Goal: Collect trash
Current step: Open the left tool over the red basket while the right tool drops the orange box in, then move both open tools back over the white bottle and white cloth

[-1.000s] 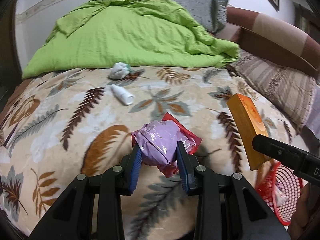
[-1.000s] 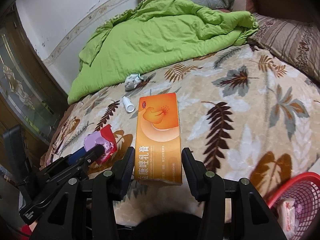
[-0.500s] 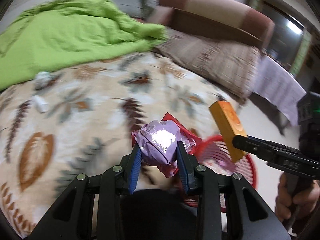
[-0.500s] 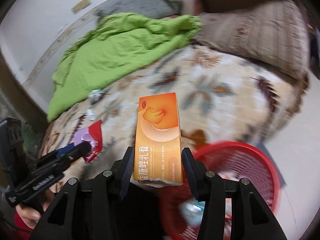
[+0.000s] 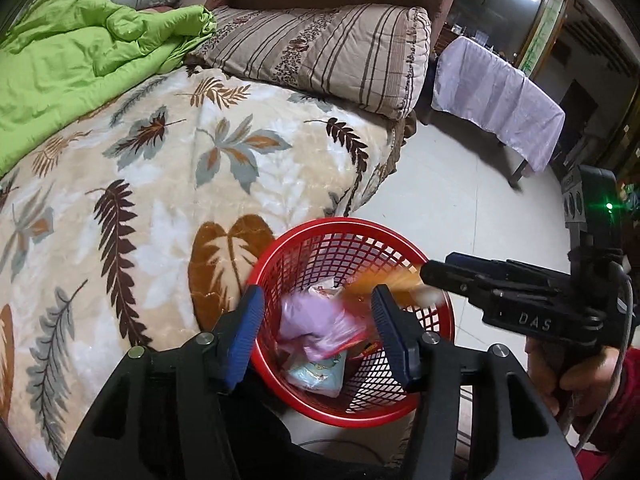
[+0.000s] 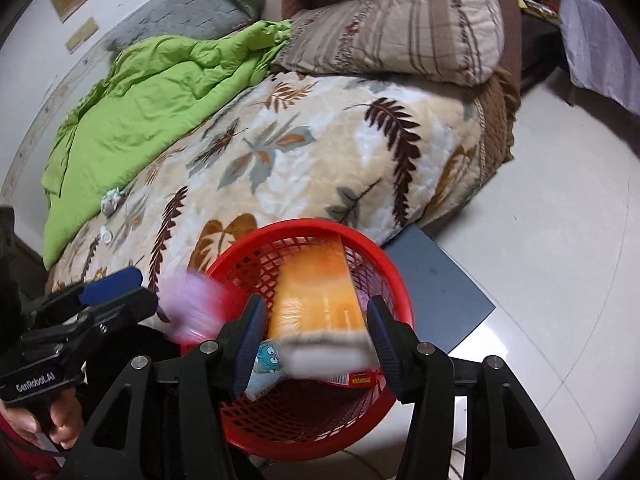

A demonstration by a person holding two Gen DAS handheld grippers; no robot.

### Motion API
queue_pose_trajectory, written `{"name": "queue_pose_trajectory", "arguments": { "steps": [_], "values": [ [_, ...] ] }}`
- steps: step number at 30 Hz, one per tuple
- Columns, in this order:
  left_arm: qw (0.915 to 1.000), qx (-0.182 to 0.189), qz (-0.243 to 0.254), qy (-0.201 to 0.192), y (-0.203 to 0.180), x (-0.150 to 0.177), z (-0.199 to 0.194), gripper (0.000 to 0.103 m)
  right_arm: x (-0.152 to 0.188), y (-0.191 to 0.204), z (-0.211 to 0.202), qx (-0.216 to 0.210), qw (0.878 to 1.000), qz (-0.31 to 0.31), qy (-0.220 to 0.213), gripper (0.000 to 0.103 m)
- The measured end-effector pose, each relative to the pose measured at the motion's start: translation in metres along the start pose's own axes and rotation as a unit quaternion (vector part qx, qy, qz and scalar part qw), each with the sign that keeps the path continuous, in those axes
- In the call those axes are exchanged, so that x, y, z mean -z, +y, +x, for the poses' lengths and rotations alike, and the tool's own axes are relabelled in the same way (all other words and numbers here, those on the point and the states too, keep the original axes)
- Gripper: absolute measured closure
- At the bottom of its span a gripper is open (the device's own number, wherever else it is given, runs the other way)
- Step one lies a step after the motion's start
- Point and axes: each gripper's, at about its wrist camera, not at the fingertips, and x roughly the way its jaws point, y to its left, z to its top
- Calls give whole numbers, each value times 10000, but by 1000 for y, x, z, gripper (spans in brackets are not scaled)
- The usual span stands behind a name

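Note:
A red mesh basket (image 5: 344, 236) (image 6: 394, 276) stands on the floor at the bed's edge. My left gripper (image 5: 318, 330) is open above it, and the purple and red wrapper (image 5: 310, 326) (image 6: 196, 300) is blurred, loose between the jaws and dropping into the basket. My right gripper (image 6: 316, 338) is open too, and the orange box (image 6: 316, 300) (image 5: 390, 280) is blurred between its jaws, falling into the basket. Other trash lies in the basket bottom (image 5: 320, 374). A crumpled white tissue (image 6: 111, 202) and a small white bottle (image 6: 106, 235) lie on the bed.
The bed has a leaf-print blanket (image 5: 160, 184), a green duvet (image 5: 80, 52) and a striped pillow (image 5: 340, 56). A grey mat (image 6: 440, 292) lies on the tiled floor beside the basket. A table with a white cloth (image 5: 496, 100) stands further off.
Both grippers swung from over the bed to above the red basket. Both have opened, letting go of the wrapper and the orange box, which now fall into the basket.

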Motion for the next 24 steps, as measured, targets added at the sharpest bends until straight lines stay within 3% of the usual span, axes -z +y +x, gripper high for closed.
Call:
{"name": "queue_pose_trajectory", "arguments": {
  "steps": [6, 12, 18, 24],
  "values": [
    [9986, -267, -394, -214, 31, -1, -21, 49, -13, 30, 8, -365, 9990, -239, -118, 46],
    [9914, -736, -935, -536, 83, 1, -53, 48, -30, 99, 24, -856, 9923, -883, -156, 46],
    [9743, -1299, -1666, -778, 150, 11, -85, 48, -43, 158, 53, -1111, 9843, -1369, -22, 44],
    [9516, -1893, -2230, -941, 203, 30, -115, 48, -47, 229, 90, -1142, 9774, -1774, 124, 41]
  ]
}}
